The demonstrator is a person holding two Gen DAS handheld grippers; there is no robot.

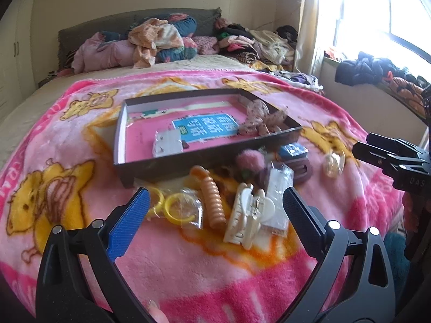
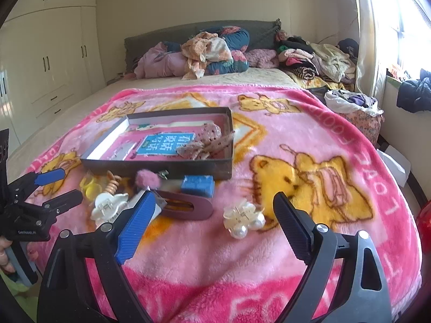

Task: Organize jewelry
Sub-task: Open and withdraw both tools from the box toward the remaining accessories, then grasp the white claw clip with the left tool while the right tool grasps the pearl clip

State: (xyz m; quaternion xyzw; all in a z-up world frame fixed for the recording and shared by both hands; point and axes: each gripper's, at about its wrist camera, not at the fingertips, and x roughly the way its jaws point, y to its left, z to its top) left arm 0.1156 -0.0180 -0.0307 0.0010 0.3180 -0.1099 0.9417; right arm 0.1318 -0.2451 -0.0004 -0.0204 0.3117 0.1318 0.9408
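A dark shallow box [image 1: 188,158] [image 2: 161,168] lies on the pink blanket and holds a dotted bow [image 1: 258,119] [image 2: 204,142] and a small packet [image 1: 167,142]. In front of it lie hair accessories: yellow rings [image 1: 175,207], an orange spiral clip [image 1: 212,202], a white claw clip [image 1: 247,215] [image 2: 107,206], a pink pom-pom [image 1: 246,160] [image 2: 146,179], a mauve clip [image 2: 186,208], a blue box [image 2: 198,185] and a pearl clip [image 2: 242,218]. My left gripper [image 1: 215,202] is open above the pile. My right gripper [image 2: 215,207] is open near the pearl clip.
The pink cartoon blanket [image 2: 309,161] covers the bed's near end. Piles of clothes [image 2: 215,51] lie at the headboard. A window sill with dark clothes [image 1: 377,67] is on the right. White wardrobes [image 2: 48,67] stand on the left.
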